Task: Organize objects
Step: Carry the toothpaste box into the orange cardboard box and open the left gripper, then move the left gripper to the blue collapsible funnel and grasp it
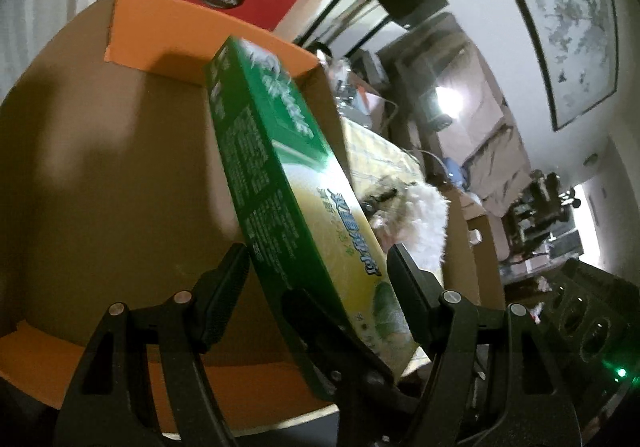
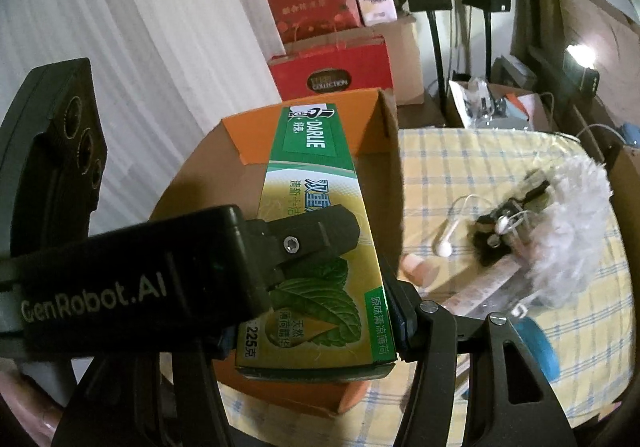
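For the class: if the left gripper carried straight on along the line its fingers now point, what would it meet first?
The left gripper already has the green toothpaste box between its fingers. Pushed on, the box's far end would probably meet the inside of the open cardboard box, likely its far orange wall, though depth is unclear.

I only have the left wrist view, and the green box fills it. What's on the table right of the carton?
Observer: A white earphone lies on the checked cloth, beside a white fluffy item.
Operator: Is the other gripper near the box?
Observer: The right hand-held gripper flanks the near end of the toothpaste box; I cannot tell whether it grips.
Operator: Where does mine hold?
Observer: One finger of the left hand-held gripper lies across the printed top face.
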